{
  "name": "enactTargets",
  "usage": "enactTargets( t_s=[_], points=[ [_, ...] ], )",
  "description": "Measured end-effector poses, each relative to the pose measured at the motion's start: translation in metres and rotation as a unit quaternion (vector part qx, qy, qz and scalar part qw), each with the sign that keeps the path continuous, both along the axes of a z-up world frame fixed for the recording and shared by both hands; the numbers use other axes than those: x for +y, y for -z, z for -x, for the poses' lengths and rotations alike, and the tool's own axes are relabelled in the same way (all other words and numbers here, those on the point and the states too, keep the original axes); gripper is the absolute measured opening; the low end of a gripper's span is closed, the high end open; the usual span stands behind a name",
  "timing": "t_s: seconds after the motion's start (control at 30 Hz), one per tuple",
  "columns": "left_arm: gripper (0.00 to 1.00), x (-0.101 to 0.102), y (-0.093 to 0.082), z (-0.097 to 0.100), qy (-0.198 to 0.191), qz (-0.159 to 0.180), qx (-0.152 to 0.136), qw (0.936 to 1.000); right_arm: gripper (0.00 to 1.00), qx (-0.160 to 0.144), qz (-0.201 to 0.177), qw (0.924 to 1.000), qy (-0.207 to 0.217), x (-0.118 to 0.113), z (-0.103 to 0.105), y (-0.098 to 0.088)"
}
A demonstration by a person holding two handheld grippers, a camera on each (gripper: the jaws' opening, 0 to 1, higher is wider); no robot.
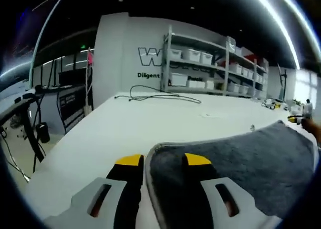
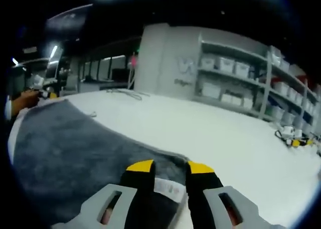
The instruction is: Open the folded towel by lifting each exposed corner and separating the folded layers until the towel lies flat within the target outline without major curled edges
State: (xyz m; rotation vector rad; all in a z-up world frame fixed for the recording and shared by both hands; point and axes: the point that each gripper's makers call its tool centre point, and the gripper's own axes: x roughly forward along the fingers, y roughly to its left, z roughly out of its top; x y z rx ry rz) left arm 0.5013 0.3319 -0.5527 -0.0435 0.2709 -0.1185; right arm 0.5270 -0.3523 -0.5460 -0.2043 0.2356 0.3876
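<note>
A dark grey towel (image 1: 251, 159) with a pale hem lies spread on the white table (image 1: 130, 124). My left gripper (image 1: 163, 160) is open over its near left corner: one yellow-tipped jaw rests over the cloth, the other over bare table. In the right gripper view the towel (image 2: 75, 144) stretches away to the left. My right gripper (image 2: 170, 167) is open at another corner, with the white label (image 2: 168, 188) between its jaws. The right gripper (image 1: 300, 119) shows small past the towel's far end in the left gripper view, and a hand (image 2: 22, 102) shows beyond the towel's far end in the right gripper view.
Metal shelves (image 1: 210, 63) with white bins stand behind the table (image 2: 225, 139) against a grey wall. A black cable (image 1: 160, 96) lies at the far side. Small yellow and white items (image 2: 293, 139) sit at the right. The table's left edge (image 1: 65, 139) drops to the floor.
</note>
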Motion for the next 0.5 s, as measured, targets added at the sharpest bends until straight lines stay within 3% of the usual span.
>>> enactTargets(
  t_s=[0.1, 0.23, 0.37, 0.5],
  points=[
    [0.37, -0.005, -0.004, 0.007, 0.021, -0.019, -0.007, 0.9996, 0.30, -0.007, -0.014, 0.9999, -0.003, -0.004, 0.004, -0.003],
    [0.52, -0.010, -0.006, 0.018, 0.036, -0.042, -0.014, 0.9984, 0.38, -0.005, -0.033, 0.9993, -0.017, 0.001, 0.014, -0.006],
    [0.59, -0.012, -0.006, 0.033, 0.043, -0.013, -0.011, 0.9989, 0.50, -0.019, -0.028, 0.9989, -0.032, 0.003, 0.027, -0.014],
    [0.68, -0.016, -0.005, 0.047, 0.050, 0.011, -0.003, 0.9987, 0.69, -0.022, -0.026, 0.9988, -0.035, 0.006, 0.041, -0.020]
  ],
)
